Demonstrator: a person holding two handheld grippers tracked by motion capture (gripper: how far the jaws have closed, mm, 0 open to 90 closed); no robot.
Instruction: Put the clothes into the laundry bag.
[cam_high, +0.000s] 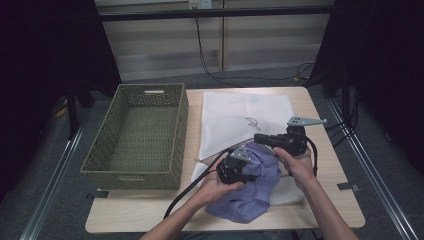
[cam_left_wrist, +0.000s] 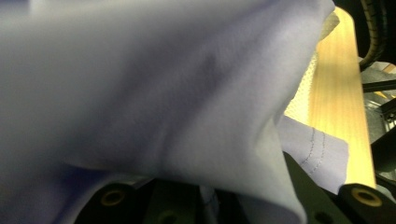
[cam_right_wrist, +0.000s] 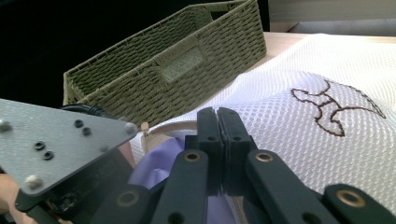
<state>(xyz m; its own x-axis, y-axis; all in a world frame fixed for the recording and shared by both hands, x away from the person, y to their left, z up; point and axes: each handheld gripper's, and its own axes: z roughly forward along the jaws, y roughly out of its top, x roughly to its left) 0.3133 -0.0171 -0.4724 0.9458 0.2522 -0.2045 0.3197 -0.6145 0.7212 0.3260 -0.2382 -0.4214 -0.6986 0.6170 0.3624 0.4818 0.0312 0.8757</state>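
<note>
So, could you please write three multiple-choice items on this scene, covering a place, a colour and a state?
1. Where does the woven basket stand on the table?
A. at its left
B. at its right
C. on the white mesh bag

2. What colour is the garment by the grippers?
A. red
B. lavender
C. black

3. How do the right gripper jaws stand?
A. wide open
B. closed together
C. around the basket rim

Answers: 1 A, the high view shows it left of the white mesh bag; 2 B, the cloth is pale purple; 3 B, the right gripper view shows the jaws meeting.
</note>
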